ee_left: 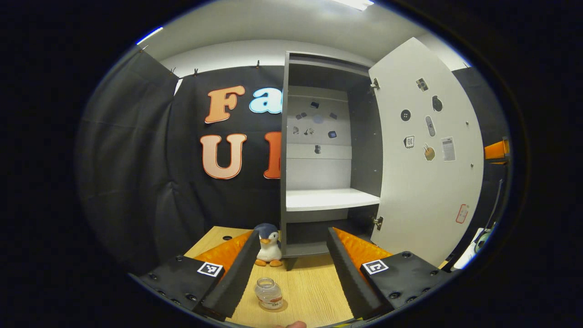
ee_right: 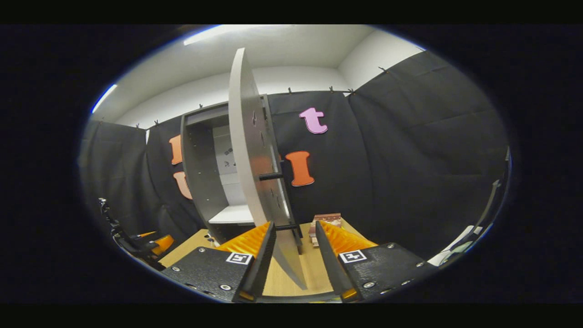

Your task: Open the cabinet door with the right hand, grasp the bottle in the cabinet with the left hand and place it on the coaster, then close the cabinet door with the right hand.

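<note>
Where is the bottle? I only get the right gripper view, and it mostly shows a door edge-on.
Observer: The bottle stands upright on the table, between the fingers of the open left gripper, and neither finger touches it.
Operator: Is it on a coaster?
Observer: It seems so. A thin round coaster peeks out under its base.
Operator: Anything else on that table?
Observer: A toy penguin stands at the front left corner of the cabinet.
</note>
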`<state>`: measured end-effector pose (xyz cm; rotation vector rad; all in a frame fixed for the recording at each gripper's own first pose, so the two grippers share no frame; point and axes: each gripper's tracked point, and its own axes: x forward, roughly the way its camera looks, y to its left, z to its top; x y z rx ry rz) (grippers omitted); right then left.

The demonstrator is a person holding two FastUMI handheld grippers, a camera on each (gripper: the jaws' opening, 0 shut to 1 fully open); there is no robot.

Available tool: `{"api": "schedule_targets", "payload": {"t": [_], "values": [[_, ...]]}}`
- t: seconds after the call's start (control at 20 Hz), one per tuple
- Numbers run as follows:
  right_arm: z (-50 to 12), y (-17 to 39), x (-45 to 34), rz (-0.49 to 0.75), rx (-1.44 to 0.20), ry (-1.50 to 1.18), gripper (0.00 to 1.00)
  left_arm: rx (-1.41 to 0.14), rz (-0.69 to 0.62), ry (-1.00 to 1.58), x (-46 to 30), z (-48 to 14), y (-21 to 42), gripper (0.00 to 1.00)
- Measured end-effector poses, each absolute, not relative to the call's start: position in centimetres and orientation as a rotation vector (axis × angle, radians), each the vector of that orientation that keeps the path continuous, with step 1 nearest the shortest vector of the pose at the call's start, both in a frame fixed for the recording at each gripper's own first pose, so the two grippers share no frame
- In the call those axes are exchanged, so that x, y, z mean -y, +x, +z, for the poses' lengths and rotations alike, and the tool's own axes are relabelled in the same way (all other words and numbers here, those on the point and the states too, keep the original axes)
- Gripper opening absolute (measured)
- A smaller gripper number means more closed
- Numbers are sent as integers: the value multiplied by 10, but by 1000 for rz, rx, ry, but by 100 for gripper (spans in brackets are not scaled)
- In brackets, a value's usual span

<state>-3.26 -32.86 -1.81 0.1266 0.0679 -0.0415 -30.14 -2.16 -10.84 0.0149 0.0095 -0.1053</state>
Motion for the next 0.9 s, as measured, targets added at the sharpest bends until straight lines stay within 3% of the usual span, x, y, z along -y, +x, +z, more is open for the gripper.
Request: {"api": "schedule_targets", "payload": {"t": [0.45, 0.55, 0.6, 0.65, 0.9], "values": [[-31, -5, 335, -6, -77, 143, 55, -33, -73, 22, 9, -109, -293, 95], [-30, -5, 331, 0, -73, 123, 62, -44, -72, 4, 8, -110, -294, 95], [-30, -5, 328, 2, -69, 106, 49, -51, -74, -2, 9, -111, -293, 95], [-29, -6, 324, 3, -66, 89, 54, -59, -72, -5, 8, -112, -293, 95], [-32, -5, 290, 51, -60, 71, 54, -56, -92, -25, 6, -111, -290, 96]]}}
